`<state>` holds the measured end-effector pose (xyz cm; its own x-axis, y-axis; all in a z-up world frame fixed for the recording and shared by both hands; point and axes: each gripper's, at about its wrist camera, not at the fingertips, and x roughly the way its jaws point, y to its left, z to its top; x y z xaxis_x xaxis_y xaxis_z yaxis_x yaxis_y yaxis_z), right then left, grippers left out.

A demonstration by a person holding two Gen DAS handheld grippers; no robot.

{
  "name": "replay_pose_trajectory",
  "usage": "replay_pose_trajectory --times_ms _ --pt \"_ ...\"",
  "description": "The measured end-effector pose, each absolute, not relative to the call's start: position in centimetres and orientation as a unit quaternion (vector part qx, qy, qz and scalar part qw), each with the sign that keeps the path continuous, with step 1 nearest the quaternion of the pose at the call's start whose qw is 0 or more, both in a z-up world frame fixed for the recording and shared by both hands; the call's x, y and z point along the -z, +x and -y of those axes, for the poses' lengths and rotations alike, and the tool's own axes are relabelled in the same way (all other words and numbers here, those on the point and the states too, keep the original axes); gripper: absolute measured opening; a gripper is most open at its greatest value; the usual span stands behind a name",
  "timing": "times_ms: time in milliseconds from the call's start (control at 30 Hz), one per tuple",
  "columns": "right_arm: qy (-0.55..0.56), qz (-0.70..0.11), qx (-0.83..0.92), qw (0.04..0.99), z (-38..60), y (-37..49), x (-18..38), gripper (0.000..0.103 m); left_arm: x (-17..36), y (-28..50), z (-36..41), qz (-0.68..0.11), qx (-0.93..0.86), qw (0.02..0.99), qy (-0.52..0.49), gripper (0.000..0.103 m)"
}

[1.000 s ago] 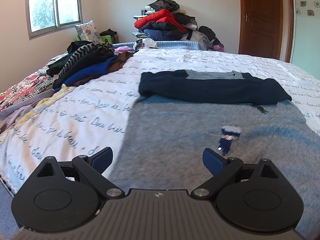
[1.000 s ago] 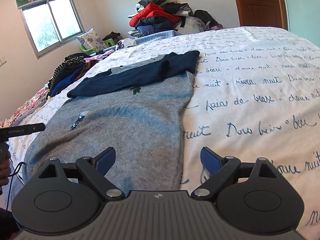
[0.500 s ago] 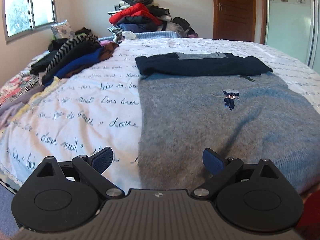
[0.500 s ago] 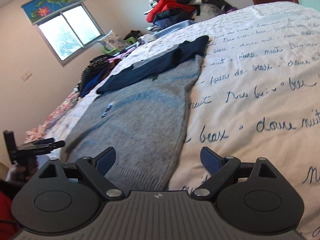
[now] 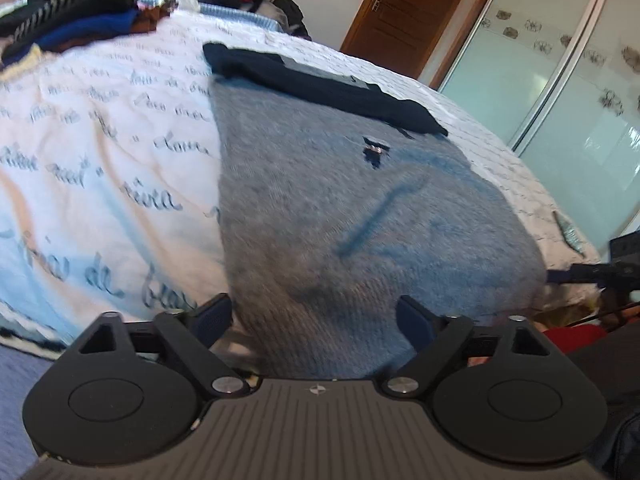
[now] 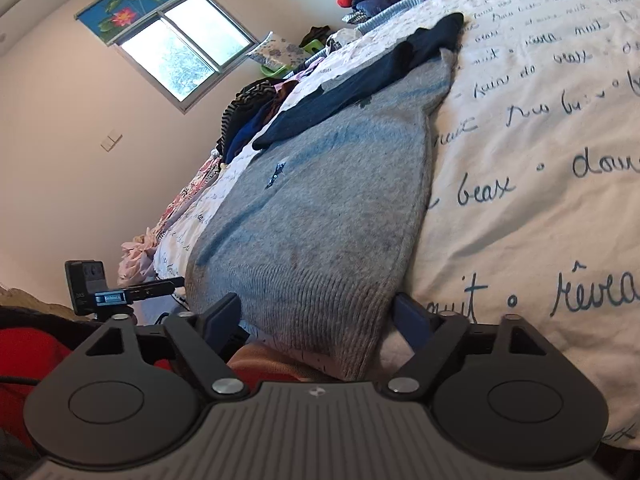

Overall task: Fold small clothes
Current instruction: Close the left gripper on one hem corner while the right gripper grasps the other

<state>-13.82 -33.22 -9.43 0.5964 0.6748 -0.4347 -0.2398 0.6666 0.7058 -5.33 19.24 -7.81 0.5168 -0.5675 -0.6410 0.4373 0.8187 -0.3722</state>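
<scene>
Grey sweater (image 5: pixel 360 216) lying lengthwise on the bed (image 5: pixel 100 152), hem nearest, left gripper (image 5: pixel 316 316) and right gripper (image 6: pixel 318 314) closing around hem corners, not yet pinching.

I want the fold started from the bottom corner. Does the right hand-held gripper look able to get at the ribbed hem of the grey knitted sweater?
Probably yes: the right hand-held gripper is closing with the grey knitted sweater's ribbed hem already between its jaws, nothing blocking.
</scene>
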Motion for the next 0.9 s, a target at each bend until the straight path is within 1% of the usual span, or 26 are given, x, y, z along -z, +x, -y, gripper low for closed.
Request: replay_pose_trajectory --times_ms 33,100,233,267,367,400,433,500,567,633,667,700,733,767,800,833,900 --pt "0.315 -0.361 -0.275 0.834 33.4 -13.7 9.8 0.069 8.3 -5.2 -19.3 -0.405 0.295 0.86 -0.096 0.08" --pt "0.342 -0.363 -0.28 0.82 33.9 -13.7 10.6 0.061 9.0 -5.1 -19.4 -0.412 0.298 0.853 -0.121 0.079" --pt "0.382 -0.355 -0.3 0.799 34.2 -13.3 11.6 0.058 9.4 -5.0 -19.6 -0.411 0.315 0.84 -0.164 0.073" --pt "0.389 -0.354 -0.307 0.793 34.0 -13.1 11.8 0.058 9.3 -5.0 -19.5 -0.41 0.323 0.837 -0.167 0.072" --pt "0.401 -0.358 -0.322 0.779 33.6 -12.2 12.5 0.051 8.9 -5.1 -19.0 -0.409 0.335 0.834 -0.153 0.068" --pt "0.404 -0.361 -0.324 0.776 33.4 -11.9 12.7 0.048 9.0 -5.0 -18.9 -0.412 0.336 0.834 -0.15 0.068" --pt "0.408 -0.364 -0.324 0.773 33.4 -11.7 12.9 0.042 9.2 -5.0 -18.8 -0.415 0.335 0.833 -0.148 0.067" --pt "0.413 -0.369 -0.323 0.767 33.3 -11.5 13.3 0.035 9.8 -4.7 -18.7 -0.423 0.328 0.832 -0.148 0.063" --pt "0.413 -0.376 -0.32 0.765 33.2 -11.5 13.4 0.031 10.6 -4.4 -18.9 -0.432 0.318 0.831 -0.149 0.062" --pt "0.409 -0.387 -0.314 0.764 33.1 -11.4 13.5 0.023 11.2 -4.2 -19.3 -0.437 0.311 0.83 -0.152 0.06" --pt "0.407 -0.392 -0.311 0.764 33.0 -11.3 13.5 0.021 11.3 -4.2 -19.5 -0.434 0.309 0.831 -0.159 0.056" --pt "0.403 -0.395 -0.307 0.766 32.9 -11.3 13.5 0.017 11.2 -4.2 -19.7 -0.435 0.304 0.831 -0.169 0.049" --pt "0.401 -0.396 -0.304 0.768 32.9 -11.3 13.4 0.015 11.1 -4.2 -19.9 -0.436 0.3 0.83 -0.175 0.044" --pt "0.398 -0.397 -0.302 0.77 32.8 -11.3 13.4 0.013 10.9 -4.2 -19.9 -0.433 0.3 0.831 -0.177 0.027" --pt "0.394 -0.397 -0.299 0.773 32.7 -11.3 13.3 0.01 10.7 -4.2 -19.8 -0.433 0.303 0.831 -0.173 0.008" --pt "0.39 -0.397 -0.297 0.776 32.6 -11.3 13.1 0.008 10.6 -4.2 -19.6 -0.436 0.3 0.832 -0.166 0.009" --pt "0.379 -0.398 -0.291 0.783 32.2 -11.4 12.7 0.007 10.1 -4.4 -19.1 -0.431 0.302 0.838 -0.146 0.009"
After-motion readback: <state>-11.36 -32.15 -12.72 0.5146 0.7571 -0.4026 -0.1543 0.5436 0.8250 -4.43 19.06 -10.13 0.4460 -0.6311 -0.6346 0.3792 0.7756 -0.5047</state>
